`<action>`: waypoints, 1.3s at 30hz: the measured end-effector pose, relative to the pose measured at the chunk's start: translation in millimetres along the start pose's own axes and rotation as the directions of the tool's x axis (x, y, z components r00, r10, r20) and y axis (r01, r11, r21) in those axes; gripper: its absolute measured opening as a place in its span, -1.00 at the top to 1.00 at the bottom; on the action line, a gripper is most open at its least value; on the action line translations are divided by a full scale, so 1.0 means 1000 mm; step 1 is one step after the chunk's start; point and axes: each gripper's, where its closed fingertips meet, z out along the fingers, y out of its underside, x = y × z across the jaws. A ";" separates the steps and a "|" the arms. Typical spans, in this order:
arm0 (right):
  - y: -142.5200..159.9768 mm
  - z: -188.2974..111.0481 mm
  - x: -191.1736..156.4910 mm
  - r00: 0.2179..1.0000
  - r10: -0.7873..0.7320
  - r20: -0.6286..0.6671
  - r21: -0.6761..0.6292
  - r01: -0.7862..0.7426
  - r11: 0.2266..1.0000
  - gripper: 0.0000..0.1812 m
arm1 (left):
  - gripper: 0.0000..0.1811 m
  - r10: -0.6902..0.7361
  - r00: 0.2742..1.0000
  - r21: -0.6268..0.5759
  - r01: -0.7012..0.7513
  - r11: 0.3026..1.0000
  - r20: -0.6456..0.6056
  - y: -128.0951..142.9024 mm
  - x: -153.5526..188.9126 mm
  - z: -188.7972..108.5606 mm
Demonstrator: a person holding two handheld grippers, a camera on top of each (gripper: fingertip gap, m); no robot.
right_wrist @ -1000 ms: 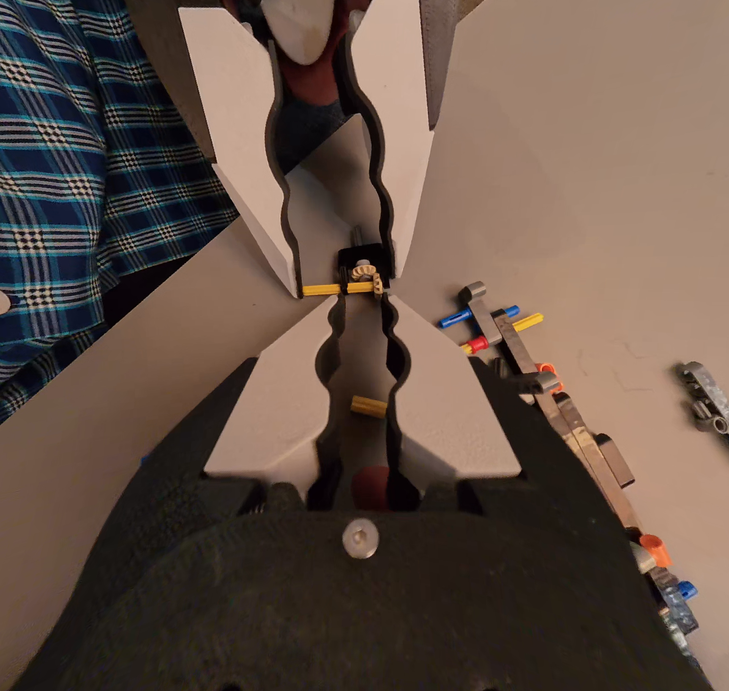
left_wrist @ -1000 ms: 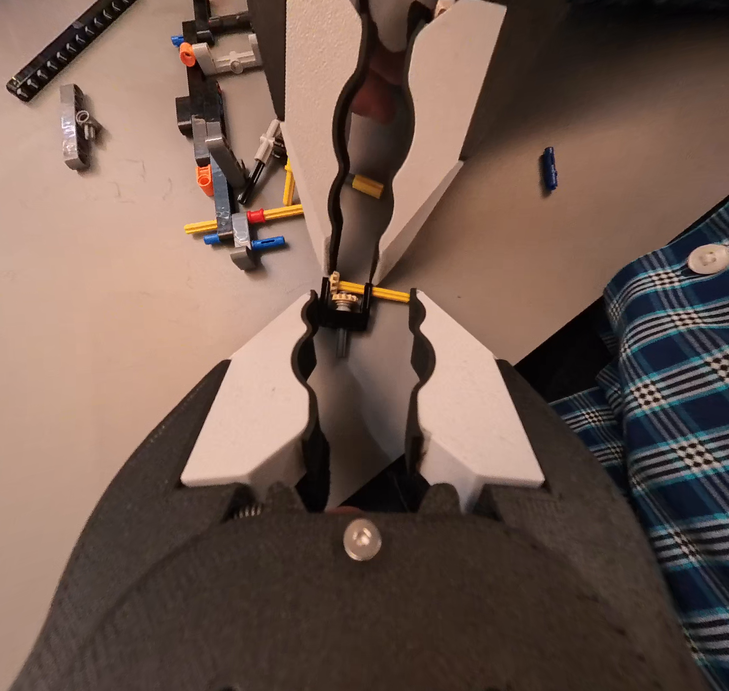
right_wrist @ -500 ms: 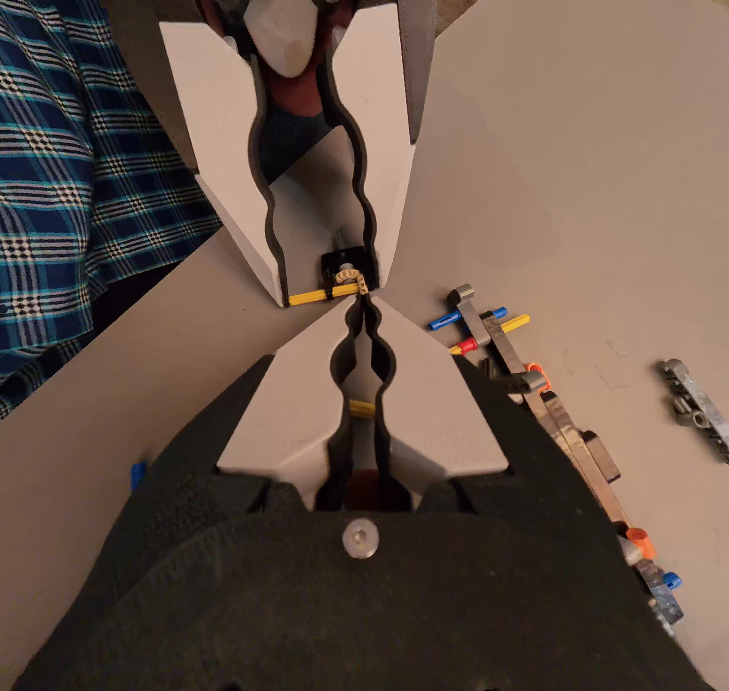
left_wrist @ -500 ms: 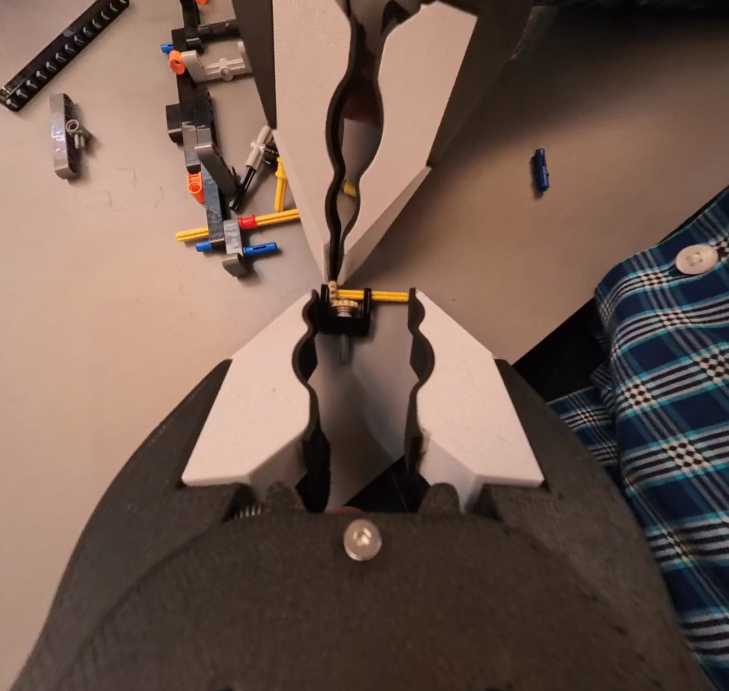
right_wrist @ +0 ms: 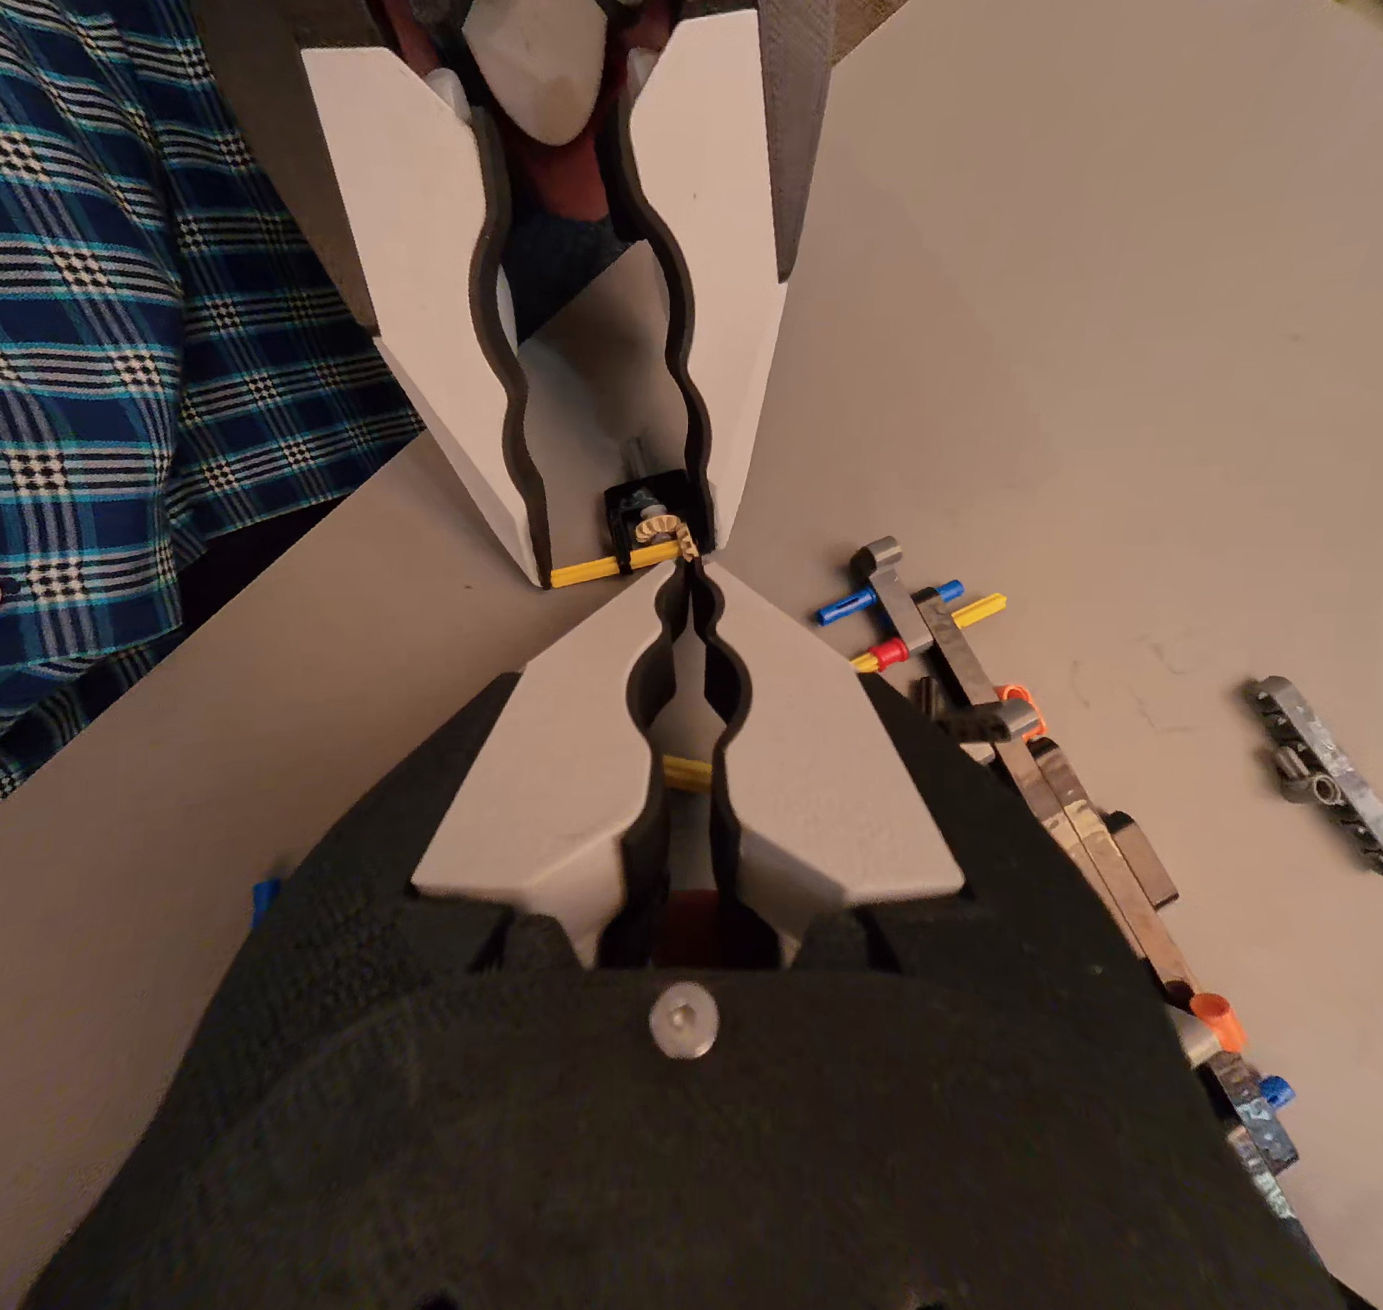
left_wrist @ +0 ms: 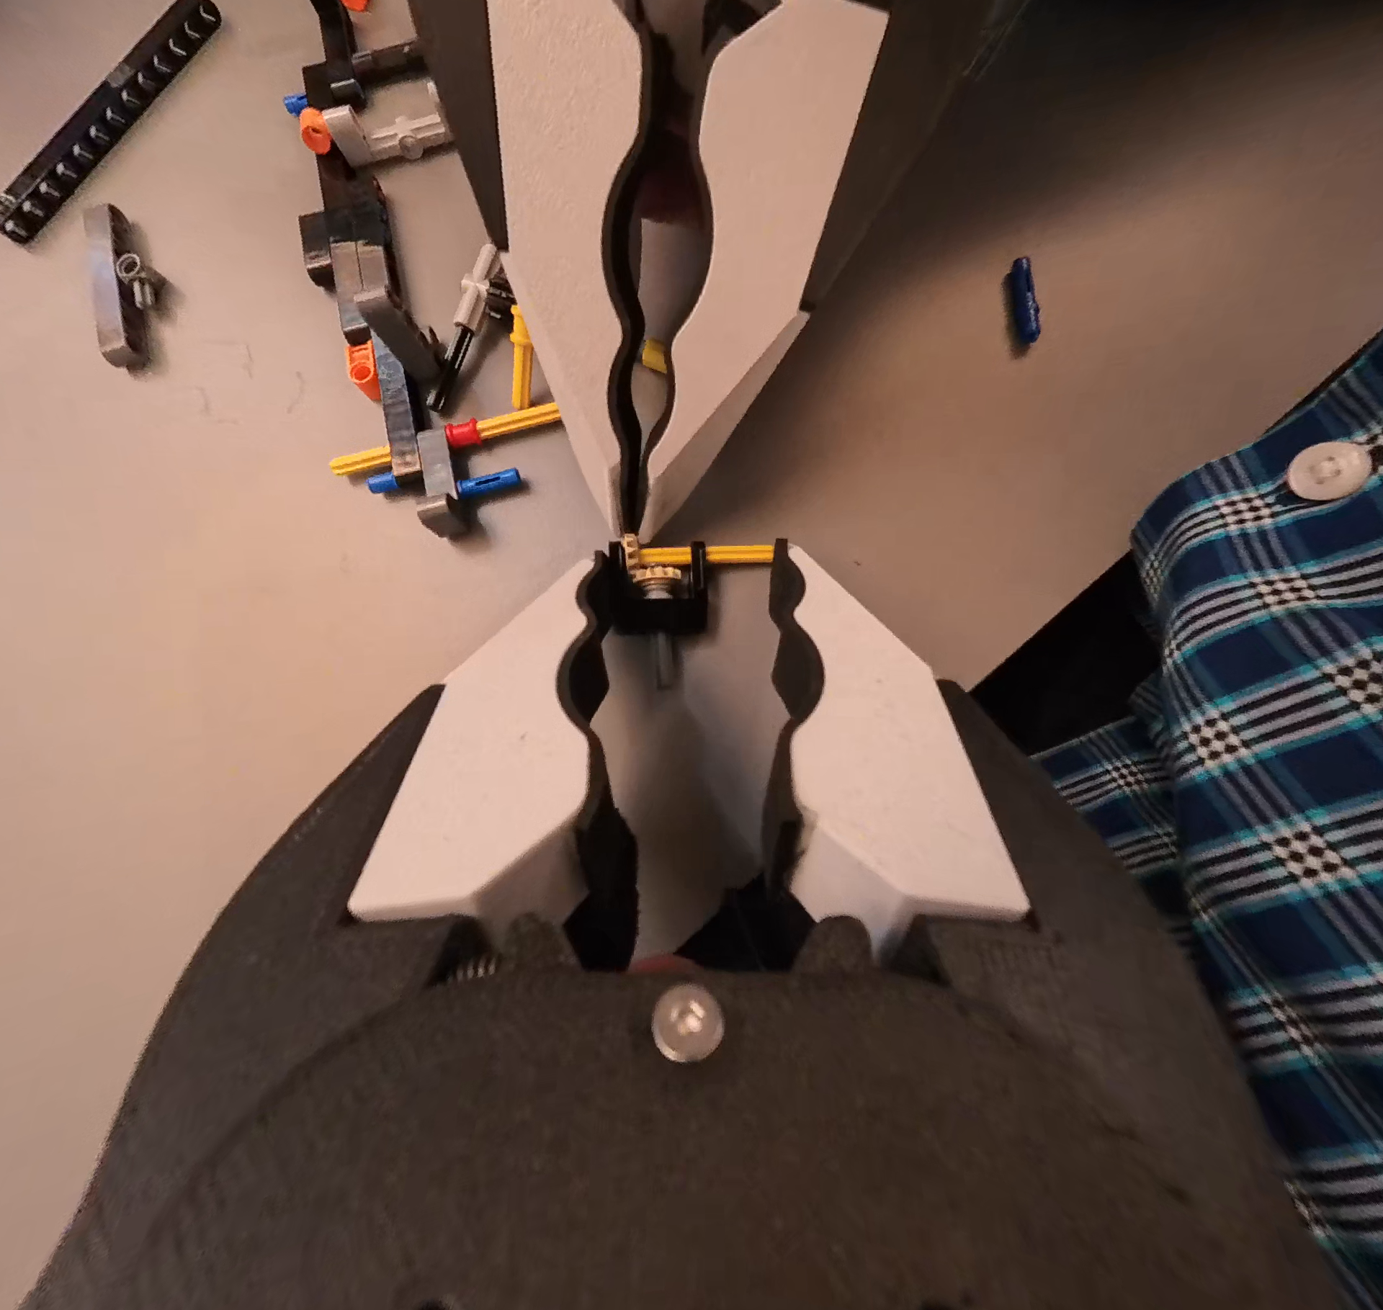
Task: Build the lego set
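A small assembly, a black frame [left_wrist: 658,604] with tan gears on a yellow axle [left_wrist: 737,552], is held above the table. My left gripper [left_wrist: 688,559] is shut on it: one fingertip presses the frame, the other the axle's free end. My right gripper [left_wrist: 634,526] comes in from the opposite side. Its tips are pinched together on the small tan gear [right_wrist: 682,542] at the axle's other end. In the right wrist view, my right gripper [right_wrist: 690,578] faces the left gripper [right_wrist: 629,563]. A grey pin [left_wrist: 662,664] sticks out of the frame.
A part-built grey and black beam assembly [left_wrist: 389,376] with orange, blue, red and yellow parts lies to the left. A long black beam [left_wrist: 112,114] and a grey beam [left_wrist: 112,294] lie farther left. A blue pin [left_wrist: 1024,298] lies to the right. A person's plaid shirt [left_wrist: 1235,675] is at the table edge. My two grippers' fingertips are within a few centimetres of each other.
My right gripper's fingers closed from well apart to pinched together at the tan gear. My left gripper kept its hold on the assembly.
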 end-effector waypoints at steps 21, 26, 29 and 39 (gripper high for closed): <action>0.000 0.000 -0.014 0.997 -0.005 0.082 -0.002 0.005 1.000 0.56 | 0.47 -0.009 1.000 -0.046 0.008 0.999 -0.008 0.004 0.001 -0.006; -0.001 0.001 -0.015 0.997 -0.002 0.072 0.002 0.002 1.000 0.65 | 0.49 -0.022 1.000 -0.033 0.022 0.999 -0.008 0.003 0.001 -0.005; 0.001 0.000 -0.013 0.998 0.023 0.063 -0.002 -0.023 1.000 0.61 | 0.49 -0.025 1.000 -0.030 0.025 0.999 -0.002 0.003 0.001 -0.005; 0.001 -0.002 -0.019 0.998 0.046 0.044 -0.013 -0.046 0.999 0.59 | 0.49 -0.022 1.000 -0.015 0.022 1.000 -0.003 0.002 0.001 -0.005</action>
